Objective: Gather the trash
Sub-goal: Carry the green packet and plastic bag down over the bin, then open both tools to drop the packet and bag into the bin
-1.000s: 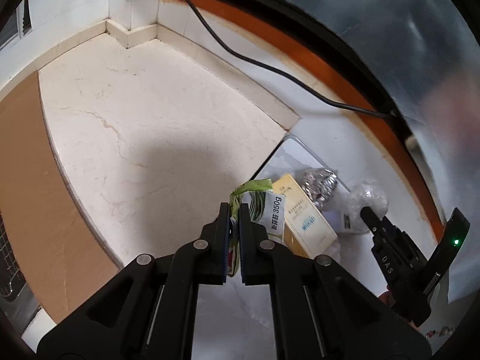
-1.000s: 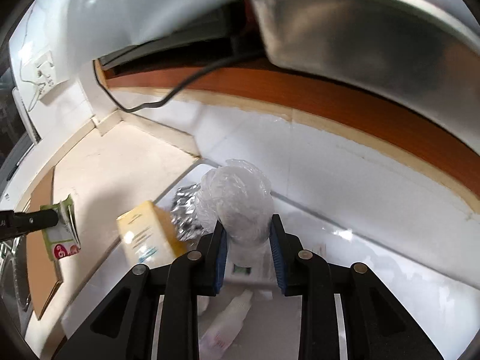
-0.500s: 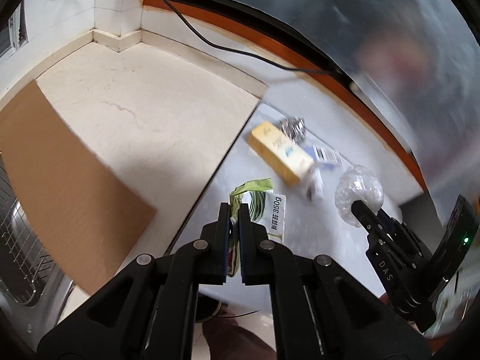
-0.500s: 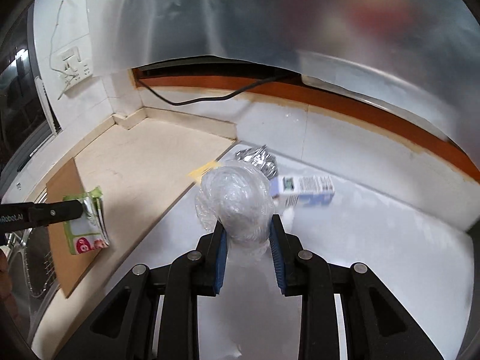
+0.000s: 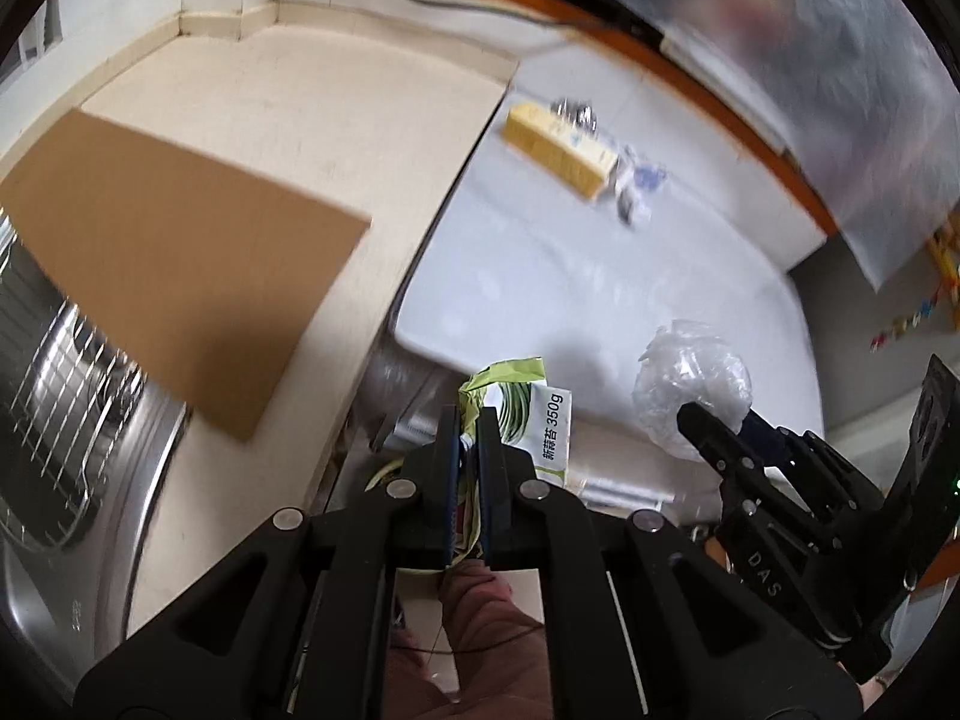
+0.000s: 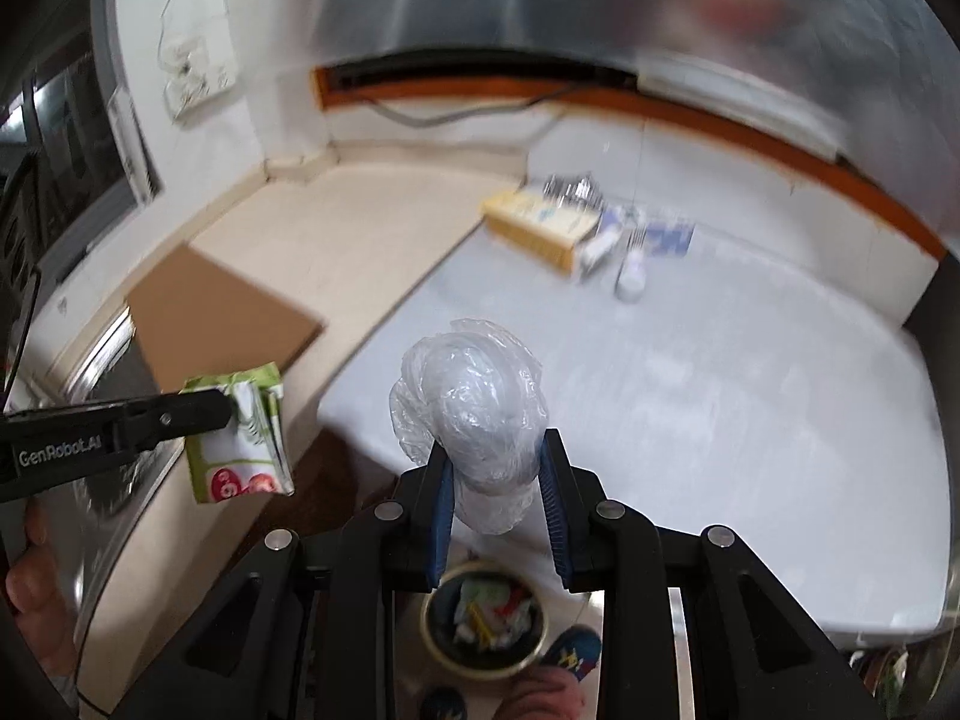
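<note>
Both hands are carrying trash off the counter toward the bin. The left gripper (image 5: 467, 450) is pressed together on a green-and-white food wrapper (image 5: 531, 414), held out past the counter edge; the right gripper (image 6: 493, 483) pinches a crumpled ball of clear plastic (image 6: 474, 414), with the trash bin (image 6: 485, 618) on the floor directly below it (already holding scraps). The next move calls for centring each piece over the bin's mouth and parting the jaws. A yellow box (image 6: 540, 225) and other litter remain on the white counter (image 6: 750, 372).
</note>
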The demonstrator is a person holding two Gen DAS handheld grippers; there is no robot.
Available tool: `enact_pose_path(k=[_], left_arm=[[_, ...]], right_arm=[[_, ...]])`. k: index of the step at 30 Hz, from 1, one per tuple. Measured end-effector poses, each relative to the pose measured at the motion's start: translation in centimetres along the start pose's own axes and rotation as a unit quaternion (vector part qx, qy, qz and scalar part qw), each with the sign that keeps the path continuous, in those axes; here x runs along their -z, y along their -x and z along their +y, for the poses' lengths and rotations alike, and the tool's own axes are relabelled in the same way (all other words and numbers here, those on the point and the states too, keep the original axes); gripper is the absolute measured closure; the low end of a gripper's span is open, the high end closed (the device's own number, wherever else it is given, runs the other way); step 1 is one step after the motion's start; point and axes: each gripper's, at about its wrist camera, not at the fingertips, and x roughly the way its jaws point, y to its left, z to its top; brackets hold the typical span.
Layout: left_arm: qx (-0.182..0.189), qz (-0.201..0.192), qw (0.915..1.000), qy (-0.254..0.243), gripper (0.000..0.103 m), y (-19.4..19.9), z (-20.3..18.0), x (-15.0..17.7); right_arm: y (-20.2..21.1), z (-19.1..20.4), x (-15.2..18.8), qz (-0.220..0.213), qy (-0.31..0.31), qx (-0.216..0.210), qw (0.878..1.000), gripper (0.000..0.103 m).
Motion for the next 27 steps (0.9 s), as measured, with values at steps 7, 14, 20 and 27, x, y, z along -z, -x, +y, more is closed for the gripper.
enact_pose_path(k=[7, 14, 20, 27], left_arm=[[-0.014, 0.045, 0.9988, -0.015, 0.1, -3.3, 0.5, 5.5], [-0.025, 0.087, 0.9952, -0.036, 0.1, -9.7, 0.1, 11.2], [-0.037, 0.11, 0.9926, -0.037, 0.1, -17.0, 0.1, 15.0], [-0.048, 0.134, 0.9897, -0.011, 0.1, -27.1, 1.9, 18.4]], right_arm=[[-1.2, 2.5, 7.0, 0.068, 0.0, -0.006, 0.998, 0.077], [-6.4, 1.5, 13.2, 0.134, -0.027, -0.009, 0.991, 0.077], [-12.7, -0.9, 19.7, 0.178, -0.074, -0.016, 0.981, 0.077], [-21.5, -3.5, 27.1, 0.221, -0.105, -0.026, 0.969, 0.076]])
